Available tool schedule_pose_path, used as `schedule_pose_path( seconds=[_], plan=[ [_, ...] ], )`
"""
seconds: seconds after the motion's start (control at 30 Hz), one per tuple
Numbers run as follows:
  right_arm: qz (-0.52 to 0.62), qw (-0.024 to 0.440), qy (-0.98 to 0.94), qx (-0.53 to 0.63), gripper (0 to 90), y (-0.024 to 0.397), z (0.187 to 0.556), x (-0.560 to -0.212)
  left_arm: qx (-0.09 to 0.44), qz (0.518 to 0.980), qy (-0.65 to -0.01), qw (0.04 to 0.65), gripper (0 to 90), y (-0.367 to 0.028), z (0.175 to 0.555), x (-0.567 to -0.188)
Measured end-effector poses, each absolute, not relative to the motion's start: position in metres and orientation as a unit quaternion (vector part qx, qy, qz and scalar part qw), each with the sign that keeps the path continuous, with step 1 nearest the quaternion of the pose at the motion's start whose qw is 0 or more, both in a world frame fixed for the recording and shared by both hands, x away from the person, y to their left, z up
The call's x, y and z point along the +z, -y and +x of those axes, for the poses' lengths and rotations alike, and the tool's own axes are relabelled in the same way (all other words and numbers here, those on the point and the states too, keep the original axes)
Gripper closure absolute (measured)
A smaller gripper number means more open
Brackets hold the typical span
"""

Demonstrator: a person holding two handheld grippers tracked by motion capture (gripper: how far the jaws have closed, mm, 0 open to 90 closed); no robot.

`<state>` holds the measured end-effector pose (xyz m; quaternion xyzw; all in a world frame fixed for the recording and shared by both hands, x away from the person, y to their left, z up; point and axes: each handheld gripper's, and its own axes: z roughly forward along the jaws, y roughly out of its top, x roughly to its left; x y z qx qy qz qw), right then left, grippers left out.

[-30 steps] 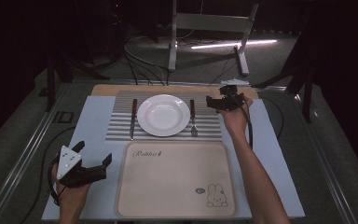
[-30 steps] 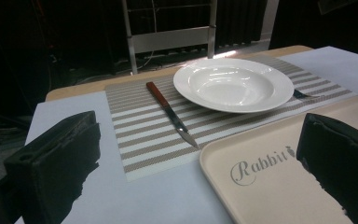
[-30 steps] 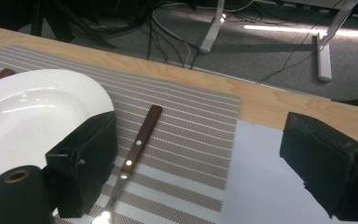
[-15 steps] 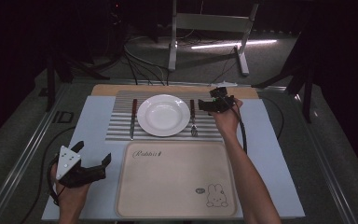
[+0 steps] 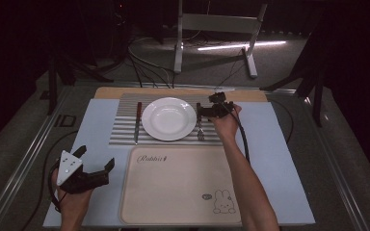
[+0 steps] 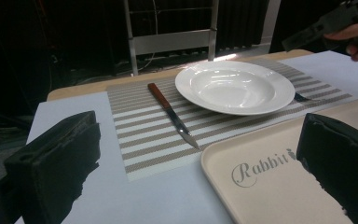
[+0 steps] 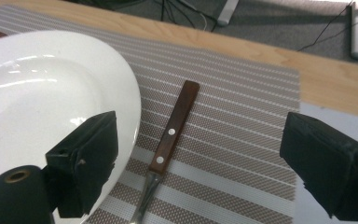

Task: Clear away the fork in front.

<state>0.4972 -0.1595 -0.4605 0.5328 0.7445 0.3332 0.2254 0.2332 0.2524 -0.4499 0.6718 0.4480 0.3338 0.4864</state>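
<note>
The fork (image 7: 168, 140) lay on the striped mat (image 7: 242, 154) between the wide-open jaws of the right gripper (image 7: 205, 168), nearer the left jaw, untouched; the right gripper view showed its brown riveted handle pointing away from the jaws and its metal neck running down toward them, the tines cut off at the bottom edge; the plate (image 7: 37, 98) lay just beside the handle, its rim passing behind the left jaw. In the high view the right gripper (image 5: 206, 111) hung over the fork's handle, so that the lower part of the fork (image 5: 200, 132) showed below the jaws, beside the plate (image 5: 168, 118). The left gripper (image 6: 200, 177) stood well apart from the fork, its jaws open and holding nothing; its own view showed the tray (image 6: 270, 186) under its right jaw and the knife (image 6: 172, 114) ahead between the jaws, with the fork's tines (image 6: 305, 98) peeping out past the plate's far rim; the high view placed that gripper (image 5: 99, 166) just beside the tray's (image 5: 178, 192) edge.
</note>
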Motion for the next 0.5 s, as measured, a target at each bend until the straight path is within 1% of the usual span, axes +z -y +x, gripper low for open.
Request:
schedule_pose_path(
  seconds=[0.33,0.5],
  plan=[
    [0.562,0.198,-0.745,0.3,14.2,0.148,0.515,-0.478,0.335,0.659,-0.458,0.493,0.3,-0.259,0.232,-0.449],
    [0.592,0.18,-0.736,0.275,19.3,0.148,0.521,-0.487,0.334,0.655,-0.46,0.497,0.3,-0.26,0.232,-0.449]
  ],
)
